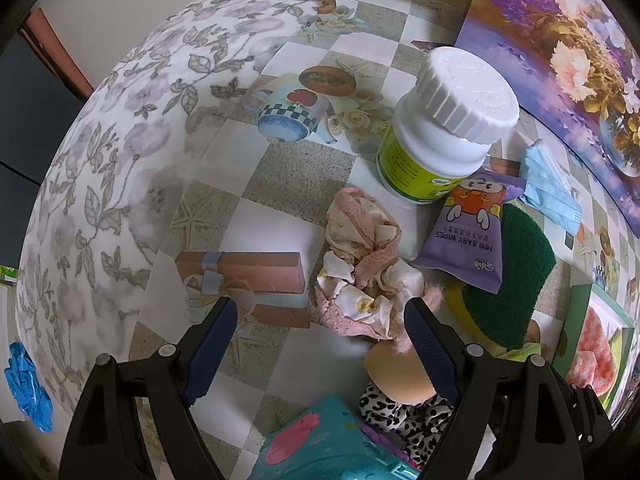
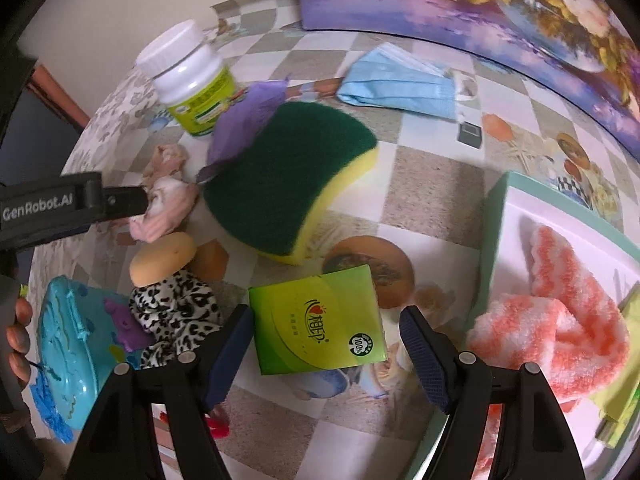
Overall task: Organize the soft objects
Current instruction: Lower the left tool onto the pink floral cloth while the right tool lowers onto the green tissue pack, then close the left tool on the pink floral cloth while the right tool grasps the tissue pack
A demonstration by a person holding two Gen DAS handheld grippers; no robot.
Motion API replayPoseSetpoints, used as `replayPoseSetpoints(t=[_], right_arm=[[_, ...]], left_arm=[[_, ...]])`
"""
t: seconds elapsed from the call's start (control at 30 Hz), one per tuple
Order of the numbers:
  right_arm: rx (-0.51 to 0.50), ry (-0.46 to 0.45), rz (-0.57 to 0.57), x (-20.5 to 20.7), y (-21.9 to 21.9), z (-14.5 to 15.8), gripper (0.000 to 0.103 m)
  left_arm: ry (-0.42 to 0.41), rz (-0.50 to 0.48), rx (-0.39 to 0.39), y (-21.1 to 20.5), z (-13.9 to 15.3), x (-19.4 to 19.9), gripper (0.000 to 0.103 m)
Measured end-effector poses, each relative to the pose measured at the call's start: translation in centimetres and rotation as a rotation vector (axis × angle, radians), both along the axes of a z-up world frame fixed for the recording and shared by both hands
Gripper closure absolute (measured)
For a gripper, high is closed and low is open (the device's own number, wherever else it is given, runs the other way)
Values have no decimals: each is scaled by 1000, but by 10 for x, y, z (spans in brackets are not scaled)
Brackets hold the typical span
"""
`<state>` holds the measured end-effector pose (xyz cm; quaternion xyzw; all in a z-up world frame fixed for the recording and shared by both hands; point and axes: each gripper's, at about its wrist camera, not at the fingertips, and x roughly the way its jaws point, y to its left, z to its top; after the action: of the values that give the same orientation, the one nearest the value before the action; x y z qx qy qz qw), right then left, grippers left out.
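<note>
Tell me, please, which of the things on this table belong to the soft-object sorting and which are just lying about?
Belong to the job:
pink scrunchie
green sponge
leopard scrunchie
tissue pack
face mask
striped sock, already in the tray

Lying about:
white bottle
teal plastic case

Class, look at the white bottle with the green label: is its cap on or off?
On. The ribbed white cap sits squarely on the neck of the bottle, which stands upright on the table.

Wipes pack (image 2: 248,120) on sponge (image 2: 292,176), bottle (image 2: 192,84) behind, tissue pack (image 2: 318,320) in front.
</note>
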<state>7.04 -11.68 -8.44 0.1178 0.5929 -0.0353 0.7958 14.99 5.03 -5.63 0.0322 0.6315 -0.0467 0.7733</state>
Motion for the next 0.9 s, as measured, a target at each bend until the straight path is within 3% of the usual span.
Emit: replayPoseSetpoints(t=[0.2, 0.3, 0.63, 0.73, 0.9], right_arm=[[11, 12, 17, -1, 1, -4, 26], [14, 6, 17, -4, -2, -4, 34], [23, 14, 20, -10, -7, -3, 35], [24, 18, 17, -9, -9, -1, 35], [24, 14, 17, -11, -11, 3, 35]], left_arm=[[-5, -18, -4, -6, 0, 4, 17], [-4, -15, -9, -7, -1, 7, 17], [-5, -59, 10, -23, -6, 13, 17], [8, -80, 18, -27, -11, 13, 30], [24, -104, 12, -35, -17, 9, 62]])
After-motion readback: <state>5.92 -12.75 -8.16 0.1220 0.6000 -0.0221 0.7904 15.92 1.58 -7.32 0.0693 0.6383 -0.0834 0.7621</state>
